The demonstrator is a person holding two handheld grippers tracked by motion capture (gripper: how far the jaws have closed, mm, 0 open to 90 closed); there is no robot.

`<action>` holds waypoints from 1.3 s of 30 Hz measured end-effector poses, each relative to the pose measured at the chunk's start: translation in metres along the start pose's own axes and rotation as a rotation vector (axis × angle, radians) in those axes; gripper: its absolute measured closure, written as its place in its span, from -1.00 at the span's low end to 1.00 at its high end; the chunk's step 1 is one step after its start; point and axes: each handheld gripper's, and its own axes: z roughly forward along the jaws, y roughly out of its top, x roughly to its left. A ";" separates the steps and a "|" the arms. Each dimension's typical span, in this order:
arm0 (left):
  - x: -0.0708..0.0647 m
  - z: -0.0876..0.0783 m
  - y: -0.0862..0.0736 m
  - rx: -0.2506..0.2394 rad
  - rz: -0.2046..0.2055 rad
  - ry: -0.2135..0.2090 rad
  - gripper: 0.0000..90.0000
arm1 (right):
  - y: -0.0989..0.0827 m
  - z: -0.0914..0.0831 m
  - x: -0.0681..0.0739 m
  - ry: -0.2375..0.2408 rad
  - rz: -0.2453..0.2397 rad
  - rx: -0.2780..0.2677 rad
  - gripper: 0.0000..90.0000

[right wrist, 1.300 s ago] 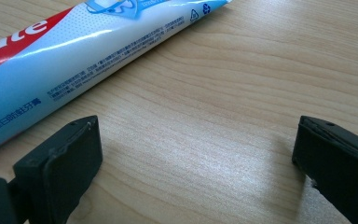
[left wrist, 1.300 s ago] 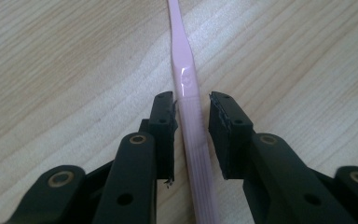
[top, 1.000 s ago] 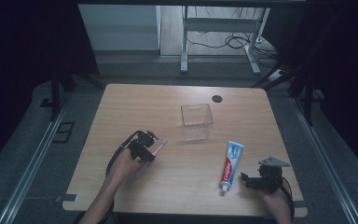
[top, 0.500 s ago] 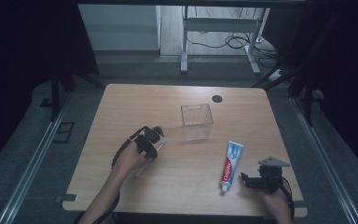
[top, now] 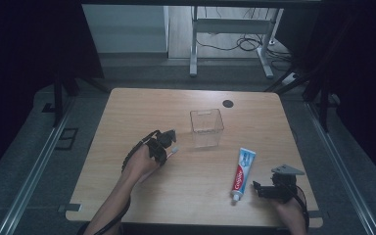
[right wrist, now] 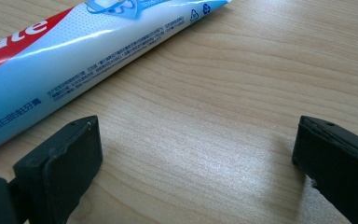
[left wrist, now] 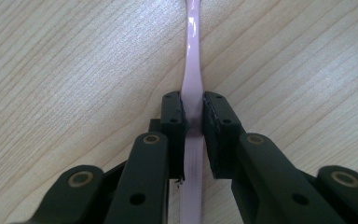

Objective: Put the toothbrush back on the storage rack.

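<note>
1. Step in hand: left gripper [top: 169,147], jaws just closing, clamps the slim pink plastic toothbrush [left wrist: 192,100] at table centre-left.
2. Next, by judgement: lift and carry toward the clear plastic box [top: 206,127] at two o'clock; open tabletop between.
3. Right gripper [top: 259,188] gapes empty at four o'clock of the blue-white toothpaste tube [top: 243,169], near the wooden table [top: 127,107] front edge.

Pink toothbrush [left wrist: 192,84], red-white-blue toothpaste tube [top: 242,169]

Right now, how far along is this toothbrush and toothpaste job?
Early. Nothing looks finished: the clear container holds nothing visible. In hand: the left gripper, its jaws just having closed, pinches the pink toothbrush lying on the table. Probably left: lifting it, and the toothpaste tube, untouched beside the open right gripper.
</note>
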 end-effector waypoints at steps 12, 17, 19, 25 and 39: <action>0.001 -0.009 -0.001 -0.065 -0.001 -0.027 0.76 | 0.000 0.000 0.000 0.002 -0.001 0.000 -0.98; 0.003 -0.019 -0.004 -0.109 0.013 -0.039 0.76 | 0.000 0.000 0.000 0.001 -0.002 0.000 -0.98; 0.003 -0.022 -0.005 -0.128 0.017 -0.043 0.76 | 0.000 0.000 0.000 0.001 -0.002 0.000 -0.98; 0.002 -0.037 -0.009 -0.213 0.011 -0.058 0.76 | 0.000 0.000 0.000 0.001 -0.001 0.000 -0.98; 0.003 -0.065 -0.013 -0.343 0.032 -0.066 0.76 | 0.000 0.000 0.000 0.002 -0.001 -0.002 -0.98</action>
